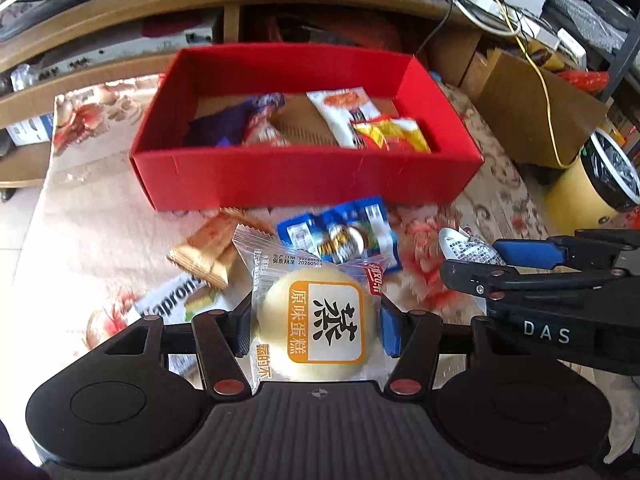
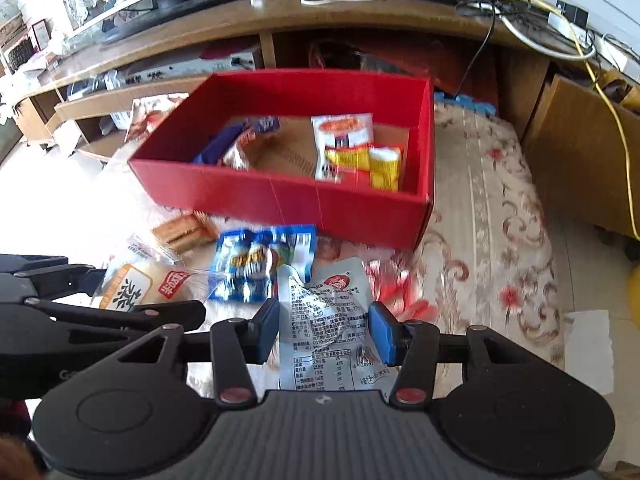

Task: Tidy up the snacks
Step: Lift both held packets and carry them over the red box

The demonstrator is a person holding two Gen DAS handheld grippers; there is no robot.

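Left gripper (image 1: 314,330) pinched wrapped round cake (image 1: 318,330) – blue pads pressed on both sides. Right gripper (image 2: 326,330) clamped on silver-white snack pouch (image 2: 326,320). Red box (image 1: 304,184) sat at 12 o'clock from both, several packets inside. Blue packet (image 1: 340,236) and biscuit pack (image 1: 208,252) lay on floral cloth (image 1: 80,240) – between box and grippers.

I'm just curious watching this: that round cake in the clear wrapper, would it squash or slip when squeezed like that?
Probably soft: the round cake looks puffy, so the left gripper could dent it. Its glossy wrapper may be slippery. The loose wrapper ends would likely flop, though the cake looks light.
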